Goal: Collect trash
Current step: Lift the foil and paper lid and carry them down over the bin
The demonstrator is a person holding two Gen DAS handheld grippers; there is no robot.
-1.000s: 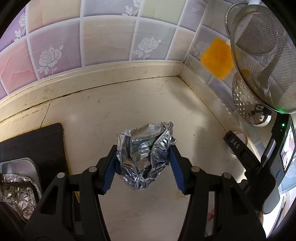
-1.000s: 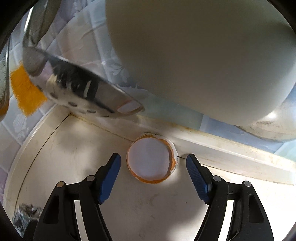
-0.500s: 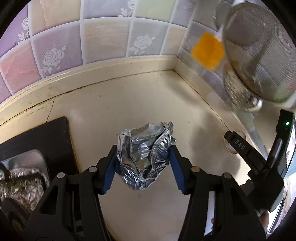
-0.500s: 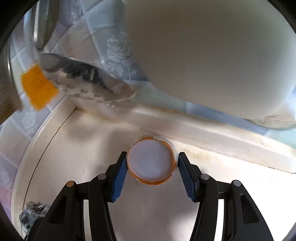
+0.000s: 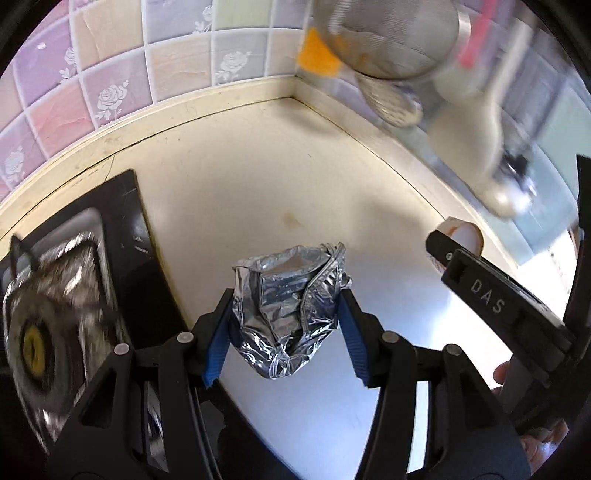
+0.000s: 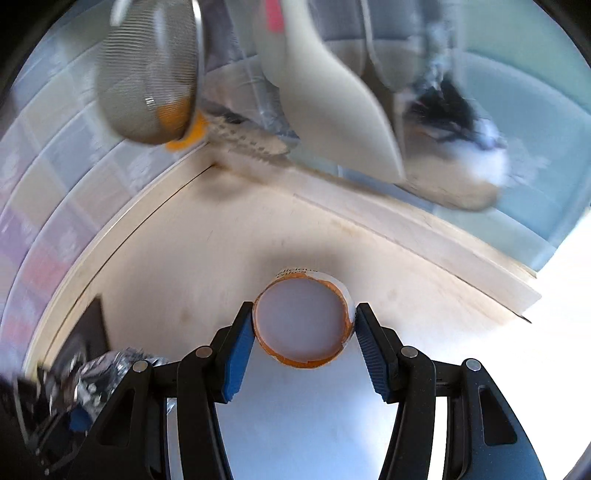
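A crumpled ball of silver foil (image 5: 288,314) hangs above the cream counter (image 5: 258,177), and my left gripper (image 5: 286,332) is shut on it with both blue pads pressed into its sides. My right gripper (image 6: 304,328) is shut on a round paper cup (image 6: 303,325) with an orange rim and a white inside, seen from its open end. That cup (image 5: 463,234) and the black right gripper also show at the right edge of the left wrist view. The foil (image 6: 107,373) shows at the lower left of the right wrist view.
A black stove top (image 5: 122,236) with a foil-lined burner (image 5: 48,325) lies on the left. A mesh strainer (image 5: 388,33), a perforated ladle (image 5: 391,99) and a cream utensil (image 6: 325,96) hang against the tiled corner wall (image 5: 110,81).
My right gripper closed onto the cup and lifted it off the counter. Both grippers pulled back from the corner wall, and the stove burner has come into the left wrist view.
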